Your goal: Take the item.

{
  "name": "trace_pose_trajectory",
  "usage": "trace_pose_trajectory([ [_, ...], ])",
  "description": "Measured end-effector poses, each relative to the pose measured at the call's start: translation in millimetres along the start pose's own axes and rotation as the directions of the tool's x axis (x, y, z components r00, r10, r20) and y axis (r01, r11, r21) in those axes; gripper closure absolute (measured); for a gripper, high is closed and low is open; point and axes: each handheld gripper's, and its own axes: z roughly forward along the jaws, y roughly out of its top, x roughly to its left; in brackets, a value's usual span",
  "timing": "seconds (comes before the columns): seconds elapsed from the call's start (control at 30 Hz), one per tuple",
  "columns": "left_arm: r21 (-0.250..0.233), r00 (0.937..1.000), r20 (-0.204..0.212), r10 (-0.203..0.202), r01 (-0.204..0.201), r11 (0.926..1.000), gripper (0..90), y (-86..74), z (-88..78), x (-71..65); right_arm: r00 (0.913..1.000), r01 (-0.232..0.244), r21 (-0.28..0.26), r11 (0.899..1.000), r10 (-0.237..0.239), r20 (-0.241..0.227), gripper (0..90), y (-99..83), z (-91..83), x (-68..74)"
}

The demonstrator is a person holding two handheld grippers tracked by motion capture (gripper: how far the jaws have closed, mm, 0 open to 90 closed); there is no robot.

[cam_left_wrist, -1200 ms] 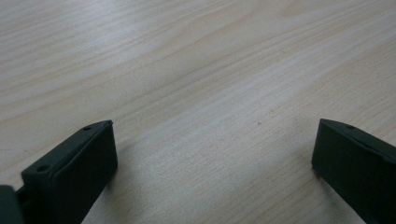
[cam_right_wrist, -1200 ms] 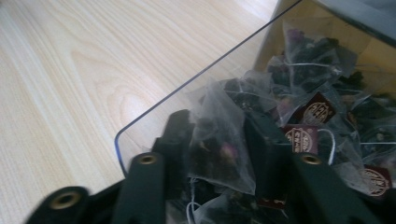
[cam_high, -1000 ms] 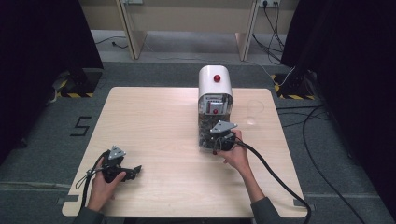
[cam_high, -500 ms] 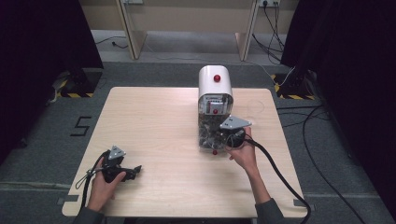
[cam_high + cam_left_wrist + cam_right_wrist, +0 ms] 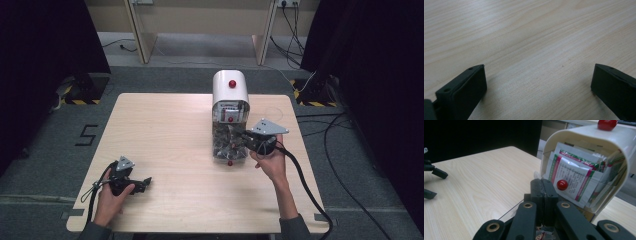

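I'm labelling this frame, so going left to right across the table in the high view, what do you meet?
Left tool, lying low near the table's front edge → white dispenser box with red knobs → right tool, shut, its tips at the box's clear front.

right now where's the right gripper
In the high view the right gripper is right of the table's centre, jaws shut, at the clear front of the white dispenser box; the left gripper rests near the front left edge.
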Motion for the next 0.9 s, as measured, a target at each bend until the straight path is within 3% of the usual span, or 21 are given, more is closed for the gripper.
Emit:
trace_pose_trajectory([
  [0.37, 0.000, 1.0000, 0.000, 0.000, 0.000, 1.0000, 0.0, 0.0, 0.0, 0.0, 0.9995, -0.021, -0.021, 1.000, 0.022, 0.021, 89.9, 4.0, -14.5, -7.5],
  [0.9, 0.000, 1.0000, 0.000, 0.000, 0.000, 1.0000, 0.0, 0.0, 0.0, 0.0, 0.9931, -0.058, -0.047, 0.997, 0.063, 0.099, 90.0, 1.1, -38.5, -31.7],
])
